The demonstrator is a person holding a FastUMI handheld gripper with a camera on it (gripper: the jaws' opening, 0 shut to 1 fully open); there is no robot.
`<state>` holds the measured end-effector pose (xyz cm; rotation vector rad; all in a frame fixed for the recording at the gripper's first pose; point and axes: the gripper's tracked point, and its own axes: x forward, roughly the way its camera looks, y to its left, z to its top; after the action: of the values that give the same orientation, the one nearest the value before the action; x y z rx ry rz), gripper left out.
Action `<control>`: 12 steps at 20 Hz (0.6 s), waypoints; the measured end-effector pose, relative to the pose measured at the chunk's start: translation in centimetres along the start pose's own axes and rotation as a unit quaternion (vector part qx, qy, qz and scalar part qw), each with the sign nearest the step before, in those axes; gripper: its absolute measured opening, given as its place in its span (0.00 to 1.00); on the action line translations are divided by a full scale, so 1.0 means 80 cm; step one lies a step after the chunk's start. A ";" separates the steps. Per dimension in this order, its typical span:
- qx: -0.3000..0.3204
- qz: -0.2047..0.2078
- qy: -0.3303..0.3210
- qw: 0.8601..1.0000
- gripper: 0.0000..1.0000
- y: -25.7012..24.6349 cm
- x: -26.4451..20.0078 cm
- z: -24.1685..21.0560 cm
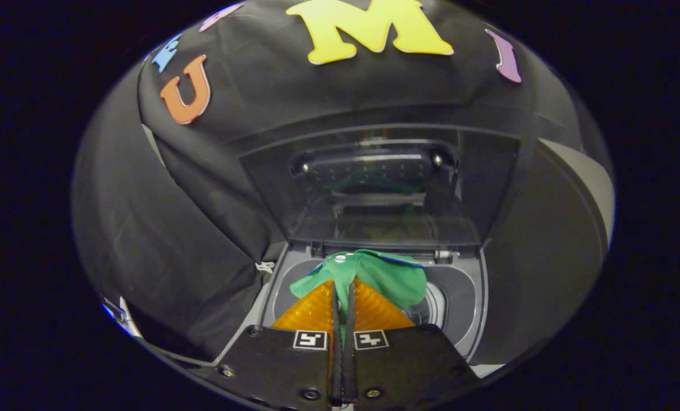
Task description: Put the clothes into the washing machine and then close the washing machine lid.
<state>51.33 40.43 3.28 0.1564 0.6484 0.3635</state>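
The gripper (343,297) has its orange fingers (315,313) pinched nearly together on a green garment (385,274), which hangs over the washing machine's open drum (431,311), with the lid (374,188) standing raised behind. This looks like the loading step; next, the fingers should part to drop the cloth inside, then reach for the lid.

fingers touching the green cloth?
Touching. Gripper view: both orange fingers pinch the green cloth between them, over the open washer.
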 end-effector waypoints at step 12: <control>0.035 -0.048 0.097 0.993 0.04 -0.036 0.031 -0.062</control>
<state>50.92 38.84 -2.72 0.1579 0.8583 0.2649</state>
